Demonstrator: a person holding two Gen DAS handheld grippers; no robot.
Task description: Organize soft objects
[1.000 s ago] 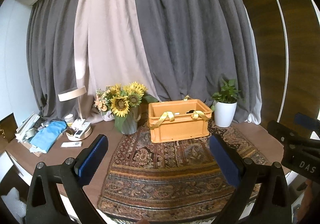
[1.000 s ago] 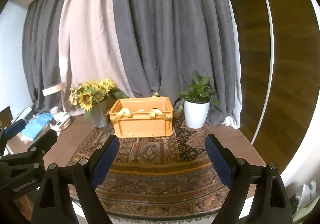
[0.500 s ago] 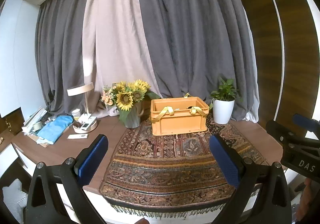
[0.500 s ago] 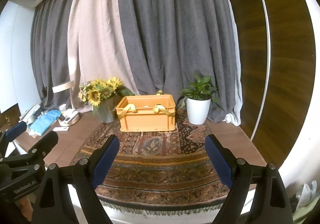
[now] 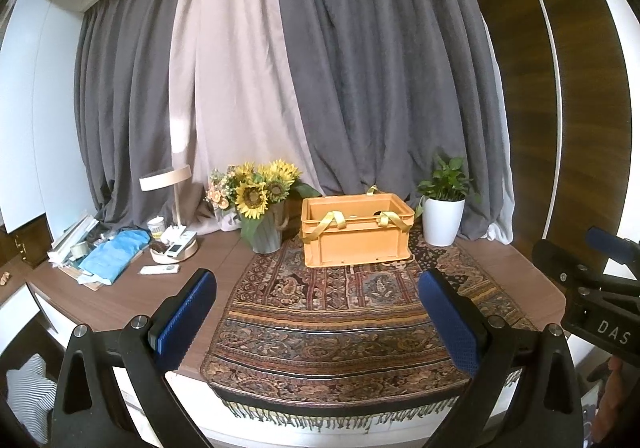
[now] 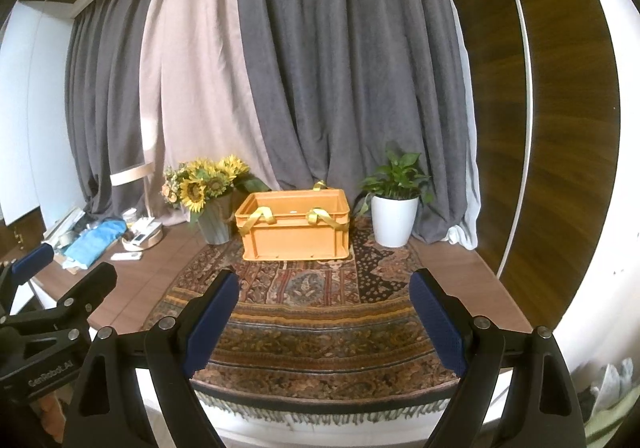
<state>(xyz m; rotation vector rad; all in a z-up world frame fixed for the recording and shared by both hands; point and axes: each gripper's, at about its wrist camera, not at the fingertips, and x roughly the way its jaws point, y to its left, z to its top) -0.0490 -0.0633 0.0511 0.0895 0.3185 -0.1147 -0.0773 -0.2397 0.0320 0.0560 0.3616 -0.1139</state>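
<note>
An orange plastic crate (image 5: 356, 232) (image 6: 294, 226) stands at the back of a patterned rug (image 5: 340, 332) (image 6: 316, 312). Yellow straps (image 5: 334, 222) (image 6: 260, 217) hang over its rim, and something dark shows inside. My left gripper (image 5: 316, 320) is open and empty, held in front of the table's near edge. My right gripper (image 6: 324, 320) is open and empty, to the right of the left one. Each gripper shows at the edge of the other's view.
A vase of sunflowers (image 5: 260, 208) stands left of the crate and a white potted plant (image 5: 442, 208) right of it. At the far left lie a lamp (image 5: 166, 184), a blue cloth (image 5: 114, 252) and small items. Curtains hang behind the table.
Both grippers have drawn back from the table, so the crate looks smaller and the rug's fringed front edge has come into view. Both stay open.
</note>
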